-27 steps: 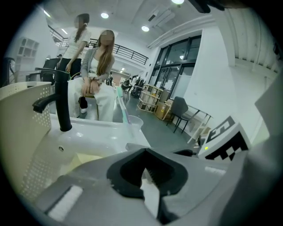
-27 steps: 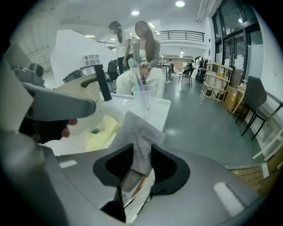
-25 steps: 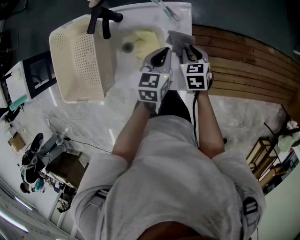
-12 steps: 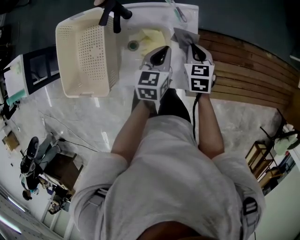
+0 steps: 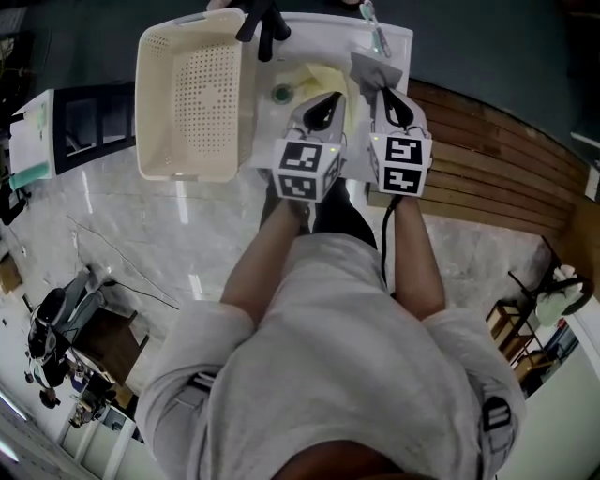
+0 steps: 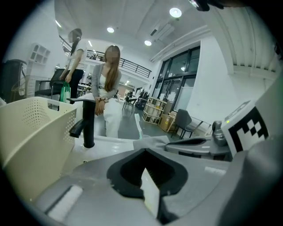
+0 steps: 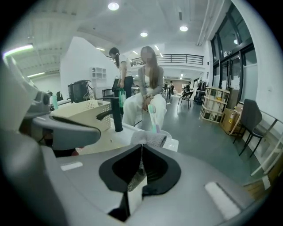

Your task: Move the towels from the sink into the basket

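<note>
A grey towel (image 5: pixel 367 67) hangs at the sink's right rim, pinched in my right gripper (image 5: pixel 386 97). Its jaws have just been closing and now stand shut on the towel (image 7: pixel 152 139), with cloth between the pads of the gripper (image 7: pixel 141 149). A yellow towel (image 5: pixel 314 77) lies in the white sink (image 5: pixel 398 45). My left gripper (image 5: pixel 323 99) hovers over the yellow towel, beside the right one. Its jaws (image 6: pixel 143 152) meet with nothing between them. The cream perforated basket (image 5: pixel 192 94) stands left of the sink.
A black faucet (image 5: pixel 262 23) rises between basket and sink, also seen in the left gripper view (image 6: pixel 88 126). A toothbrush (image 5: pixel 375 33) lies on the sink's back rim. Wooden slats (image 5: pixel 487 150) run to the right. A person (image 7: pixel 148 79) stands beyond the sink.
Both grippers have risen above the sink. The right gripper's jaws have closed on the grey towel and lifted it off the rim.
</note>
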Tool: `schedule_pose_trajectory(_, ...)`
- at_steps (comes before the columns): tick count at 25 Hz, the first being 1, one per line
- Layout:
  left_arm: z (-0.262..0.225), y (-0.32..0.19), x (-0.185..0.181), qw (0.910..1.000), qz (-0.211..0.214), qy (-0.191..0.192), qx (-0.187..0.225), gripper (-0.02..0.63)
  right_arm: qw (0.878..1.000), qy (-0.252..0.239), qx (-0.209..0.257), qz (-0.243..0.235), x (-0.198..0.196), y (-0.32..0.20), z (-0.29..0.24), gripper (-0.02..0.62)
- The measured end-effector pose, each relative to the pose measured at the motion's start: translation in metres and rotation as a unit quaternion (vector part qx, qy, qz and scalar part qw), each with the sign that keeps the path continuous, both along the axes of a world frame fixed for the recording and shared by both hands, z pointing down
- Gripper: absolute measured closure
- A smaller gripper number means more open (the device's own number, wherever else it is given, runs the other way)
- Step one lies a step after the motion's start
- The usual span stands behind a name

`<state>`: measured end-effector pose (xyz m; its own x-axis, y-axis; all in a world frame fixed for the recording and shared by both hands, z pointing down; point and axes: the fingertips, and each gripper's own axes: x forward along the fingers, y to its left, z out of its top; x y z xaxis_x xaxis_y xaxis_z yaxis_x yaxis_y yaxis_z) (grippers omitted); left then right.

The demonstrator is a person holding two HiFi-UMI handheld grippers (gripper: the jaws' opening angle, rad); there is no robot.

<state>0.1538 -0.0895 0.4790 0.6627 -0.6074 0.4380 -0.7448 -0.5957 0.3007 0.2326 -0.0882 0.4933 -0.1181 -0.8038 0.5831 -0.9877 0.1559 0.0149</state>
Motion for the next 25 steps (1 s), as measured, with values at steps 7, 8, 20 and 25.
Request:
schedule_pose_trajectory(7,-0.016,-0.008,-0.025,0.9993,-0.030,0.002,0.020,0.589,0.999,0.001,0.031,-0.030,-0.028,-0.012,-0.025,0.583)
schedule_pose_trajectory(8,-0.018,-0.008,-0.029,0.9991,-0.036,0.003,0.021,0.589,0.999,0.001,0.033,-0.036,-0.032,-0.013,-0.028,0.583)
schedule_pose_trajectory(20,-0.044,-0.024,-0.083,0.9935,-0.103,-0.001,0.048,0.589,0.992,-0.005,0.066,-0.105,-0.091,-0.035,-0.058,0.583)
schedule_pose_trajectory(25,-0.054,-0.024,-0.107,0.9898,-0.129,0.003,0.060,0.589,0.988,-0.010,0.079,-0.133,-0.118,-0.039,-0.070,0.583)
